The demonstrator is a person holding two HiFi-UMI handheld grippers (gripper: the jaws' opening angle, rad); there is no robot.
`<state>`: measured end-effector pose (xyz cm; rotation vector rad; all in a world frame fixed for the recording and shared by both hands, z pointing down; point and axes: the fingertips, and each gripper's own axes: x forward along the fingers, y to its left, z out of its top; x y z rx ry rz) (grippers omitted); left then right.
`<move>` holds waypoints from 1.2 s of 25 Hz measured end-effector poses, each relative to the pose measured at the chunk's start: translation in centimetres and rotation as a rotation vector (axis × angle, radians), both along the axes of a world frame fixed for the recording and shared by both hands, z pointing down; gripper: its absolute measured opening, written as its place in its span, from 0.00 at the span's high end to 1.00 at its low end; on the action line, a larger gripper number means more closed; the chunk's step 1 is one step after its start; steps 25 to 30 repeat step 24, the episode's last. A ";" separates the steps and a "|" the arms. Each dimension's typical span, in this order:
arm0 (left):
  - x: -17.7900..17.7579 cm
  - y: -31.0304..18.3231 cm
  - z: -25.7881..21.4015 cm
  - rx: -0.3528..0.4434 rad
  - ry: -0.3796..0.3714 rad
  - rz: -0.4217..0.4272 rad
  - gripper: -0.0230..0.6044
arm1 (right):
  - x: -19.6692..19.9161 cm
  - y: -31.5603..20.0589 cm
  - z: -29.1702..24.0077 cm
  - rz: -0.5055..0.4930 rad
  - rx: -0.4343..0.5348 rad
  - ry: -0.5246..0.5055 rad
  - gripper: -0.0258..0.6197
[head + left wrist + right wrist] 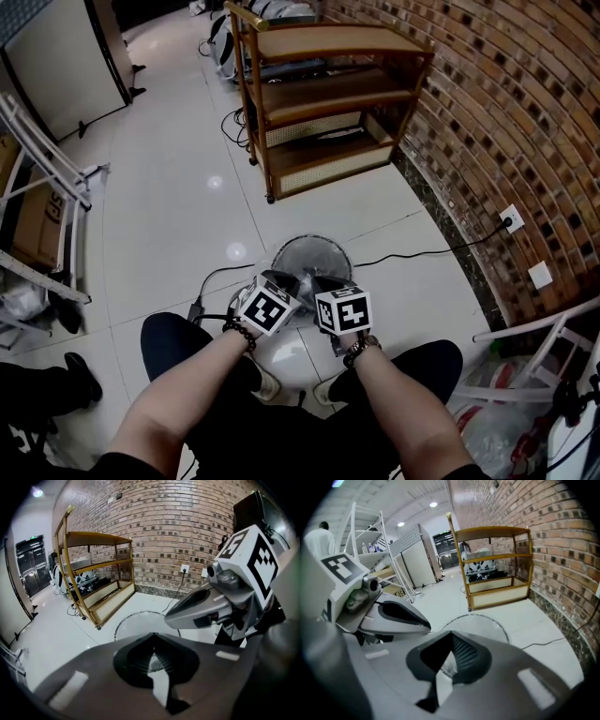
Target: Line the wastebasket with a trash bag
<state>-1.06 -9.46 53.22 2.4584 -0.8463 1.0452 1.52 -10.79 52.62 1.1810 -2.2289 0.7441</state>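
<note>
A round grey wire-mesh wastebasket (314, 251) stands on the white tile floor just ahead of the person's knees; its rim also shows in the left gripper view (125, 619) and the right gripper view (499, 621). My left gripper (282, 278) and right gripper (324, 282) hang side by side above its near edge, both pointing down and forward. Each has its jaws shut, in its own view too: left gripper (153, 637), right gripper (452, 635). Only a thin pale sliver shows between the pads; I cannot tell whether it is bag film. No separate trash bag is clearly visible.
A wooden shelf unit (323, 94) stands beyond the basket against a brick wall (525, 112). A black cable (422, 251) runs from a wall socket (511, 220) across the floor. White metal racks (42, 178) are at the left, plastic bags (502, 427) at the lower right.
</note>
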 end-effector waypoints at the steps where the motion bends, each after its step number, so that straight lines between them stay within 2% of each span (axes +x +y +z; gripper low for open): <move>1: 0.1 0.2 0.0 -0.001 0.012 -0.009 0.96 | -0.1 0.1 0.0 0.000 0.001 0.000 0.96; 9: -0.4 0.9 -0.7 0.022 0.030 -0.043 0.96 | 0.2 1.0 -0.3 0.005 0.024 0.003 0.96; 30: -1.2 1.6 -0.9 0.058 -0.019 -0.013 0.96 | 0.1 2.6 -0.7 0.004 0.041 0.018 0.96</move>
